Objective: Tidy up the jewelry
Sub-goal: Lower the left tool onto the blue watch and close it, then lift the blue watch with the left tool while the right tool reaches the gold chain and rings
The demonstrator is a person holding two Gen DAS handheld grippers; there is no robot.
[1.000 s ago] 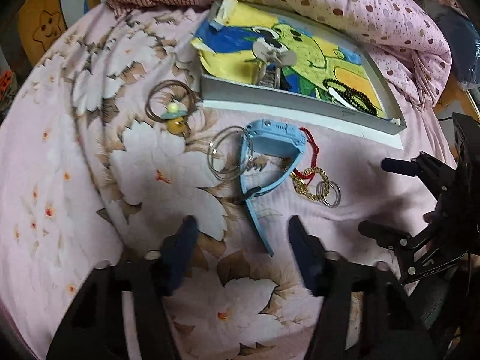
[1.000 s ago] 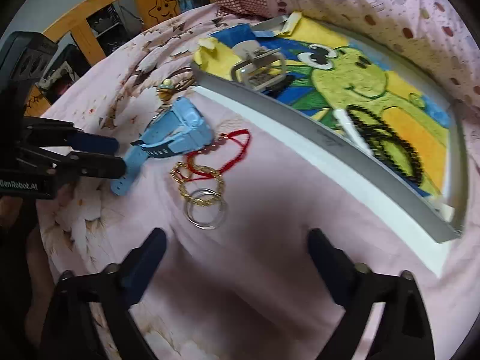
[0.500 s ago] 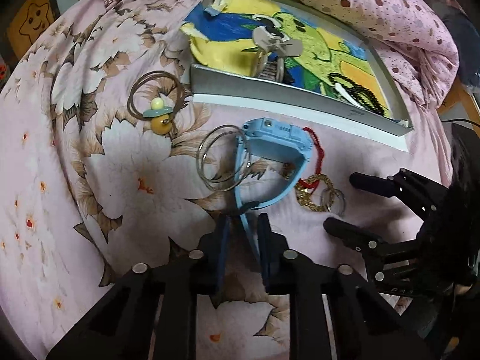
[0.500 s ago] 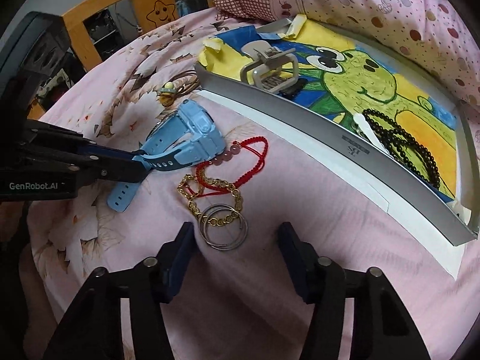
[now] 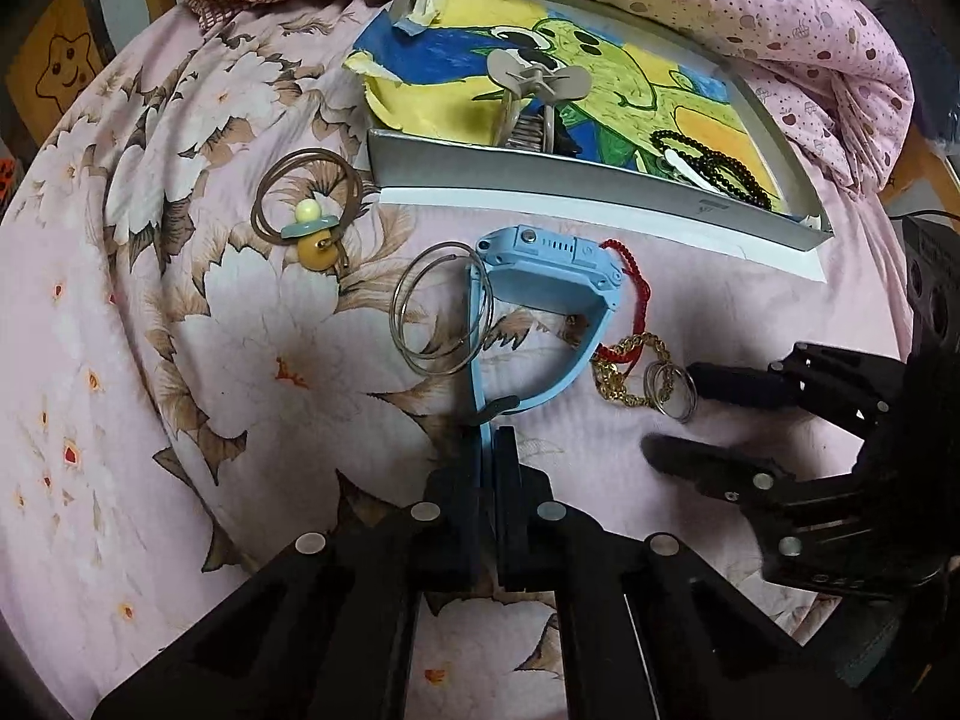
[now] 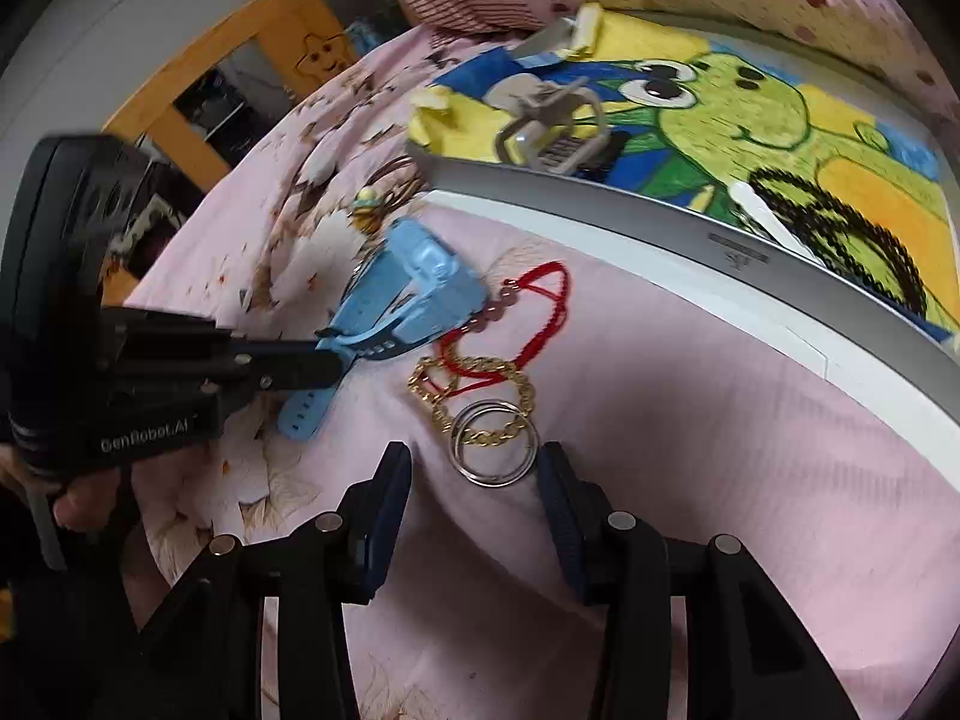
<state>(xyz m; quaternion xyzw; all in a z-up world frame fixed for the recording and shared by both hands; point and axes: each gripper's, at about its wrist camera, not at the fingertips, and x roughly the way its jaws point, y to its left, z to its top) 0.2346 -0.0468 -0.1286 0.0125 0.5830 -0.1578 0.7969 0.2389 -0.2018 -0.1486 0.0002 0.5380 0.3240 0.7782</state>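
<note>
My left gripper (image 5: 487, 441) is shut on the strap of a light blue watch (image 5: 543, 276) that lies on the pink floral bedspread; it also shows in the right wrist view (image 6: 414, 294). My right gripper (image 6: 474, 471) is open, its fingers on either side of small silver rings (image 6: 493, 443) lying on a gold chain (image 6: 474, 381) and a red cord bracelet (image 6: 528, 312). The right gripper also shows in the left wrist view (image 5: 675, 411). A grey tray (image 5: 600, 189) with a frog drawing holds a hair claw (image 5: 531, 87) and black beads (image 5: 714, 165).
Large silver hoops (image 5: 441, 312) lie left of the watch. A brown cord with beads (image 5: 309, 213) lies further left. A pink spotted quilt (image 5: 750, 6) is bunched behind the tray. A wooden bed rail (image 6: 240, 66) runs along the far left.
My left gripper moved forward and shut on the watch strap. My right gripper narrowed and moved up to the silver rings.
</note>
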